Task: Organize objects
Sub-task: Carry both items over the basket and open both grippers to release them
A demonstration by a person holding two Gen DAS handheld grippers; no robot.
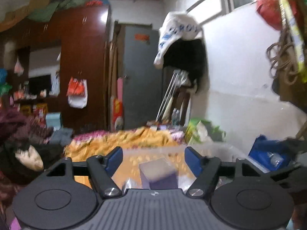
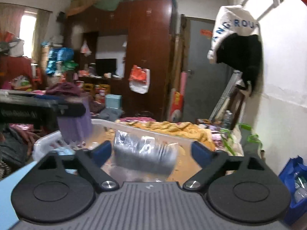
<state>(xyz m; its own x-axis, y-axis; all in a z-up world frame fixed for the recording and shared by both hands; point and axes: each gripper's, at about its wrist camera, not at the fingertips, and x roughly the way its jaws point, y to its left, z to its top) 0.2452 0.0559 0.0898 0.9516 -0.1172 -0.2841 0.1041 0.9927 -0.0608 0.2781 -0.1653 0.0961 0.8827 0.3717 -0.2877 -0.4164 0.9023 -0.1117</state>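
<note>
A clear plastic bin [image 2: 145, 132] sits on a bed with an orange blanket. In the right wrist view my right gripper [image 2: 151, 153] is open above the bin, and a blurred silver-grey foil packet [image 2: 144, 153] lies between its spread fingers, apart from both pads. A purple box [image 2: 74, 126] hangs over the bin's left side under my left gripper's black body [image 2: 38, 109]. In the left wrist view my left gripper [image 1: 153, 159] is open, with the purple box [image 1: 159, 174] below between its fingers, not touching the pads. The bin's rim [image 1: 220, 149] shows there too.
A dark wooden wardrobe [image 2: 147, 57] and a grey door [image 2: 203, 72] stand behind the bed. Clothes are piled at the left [image 2: 63, 90]. A blue bag [image 2: 293, 174] sits at the right by the white wall. A white bag and a black garment [image 2: 239, 49] hang from a rail.
</note>
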